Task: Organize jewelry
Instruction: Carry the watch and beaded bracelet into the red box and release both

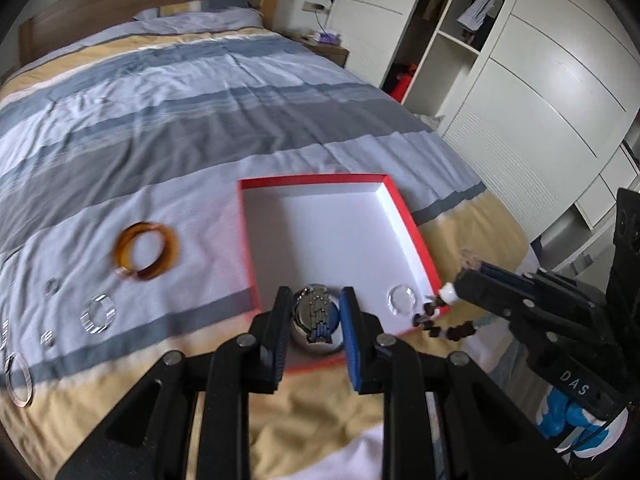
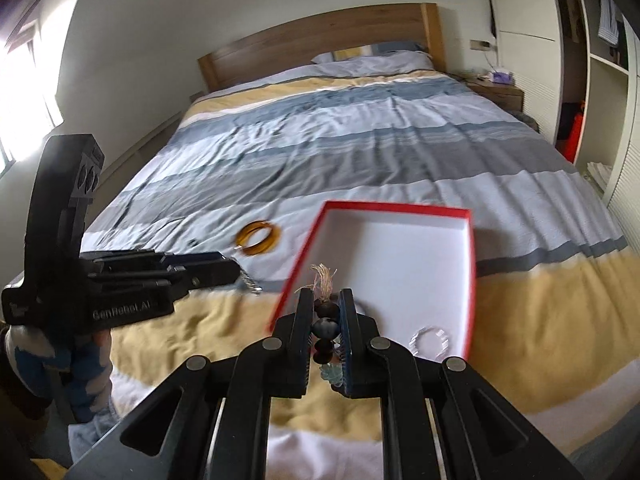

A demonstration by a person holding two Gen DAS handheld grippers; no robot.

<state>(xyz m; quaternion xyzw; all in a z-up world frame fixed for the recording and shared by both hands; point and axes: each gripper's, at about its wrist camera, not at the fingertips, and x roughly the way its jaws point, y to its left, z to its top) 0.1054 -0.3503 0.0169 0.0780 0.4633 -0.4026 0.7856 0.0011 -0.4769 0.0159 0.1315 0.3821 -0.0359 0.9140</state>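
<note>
A red box (image 1: 408, 216) with a white inside lies on the bed; it also shows in the right wrist view (image 2: 304, 248). My left gripper (image 1: 316, 300) is shut on a silver metal watch (image 1: 314, 314) over the box's near edge. My right gripper (image 2: 326, 300) is shut on a dark bead bracelet (image 2: 326, 326) with a straw tassel, over the box's near corner; it shows in the left wrist view (image 1: 440, 300) too. A clear ring (image 1: 401, 298) lies inside the box. An amber bangle (image 1: 146, 250) lies on the quilt left of the box.
Several clear and silver rings (image 1: 98, 314) lie on the striped quilt at far left. White wardrobes (image 1: 540, 92) stand to the right of the bed, a wooden headboard (image 2: 320, 40) and a nightstand (image 2: 496, 88) at the back.
</note>
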